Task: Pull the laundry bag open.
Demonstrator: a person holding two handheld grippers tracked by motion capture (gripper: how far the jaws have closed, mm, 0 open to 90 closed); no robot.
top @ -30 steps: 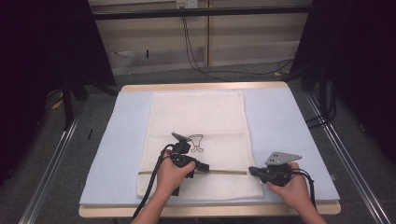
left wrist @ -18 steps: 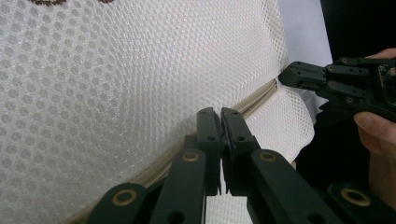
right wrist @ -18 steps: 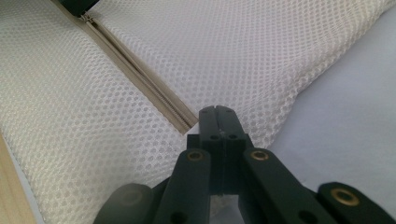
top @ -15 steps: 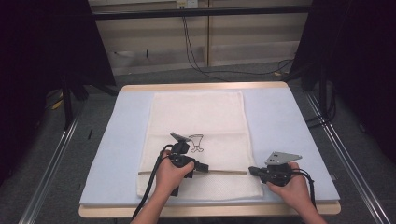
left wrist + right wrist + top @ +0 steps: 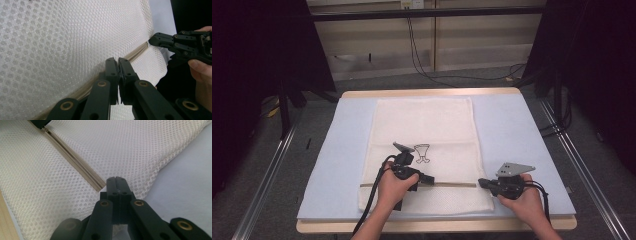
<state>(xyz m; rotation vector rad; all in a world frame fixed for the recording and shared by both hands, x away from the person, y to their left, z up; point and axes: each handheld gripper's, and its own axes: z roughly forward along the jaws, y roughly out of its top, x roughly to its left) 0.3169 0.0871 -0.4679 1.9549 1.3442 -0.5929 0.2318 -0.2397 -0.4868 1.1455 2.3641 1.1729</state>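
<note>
A white mesh bag (image 5: 424, 150) is lying flat on the blue-covered counter (image 5: 522, 130), its beige zipper (image 5: 72, 160) running across near the front. The left tool (image 5: 426, 180) is pinching the zipper mid-bag; the right tool (image 5: 482, 183), pressed together, is pinching the bag's edge at the zipper's end.

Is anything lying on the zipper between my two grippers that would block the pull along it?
Nothing visible does. The zipper runs bare across the mesh bag from the left gripper to the right gripper, whose shut jaws sit at the zipper's end.
</note>
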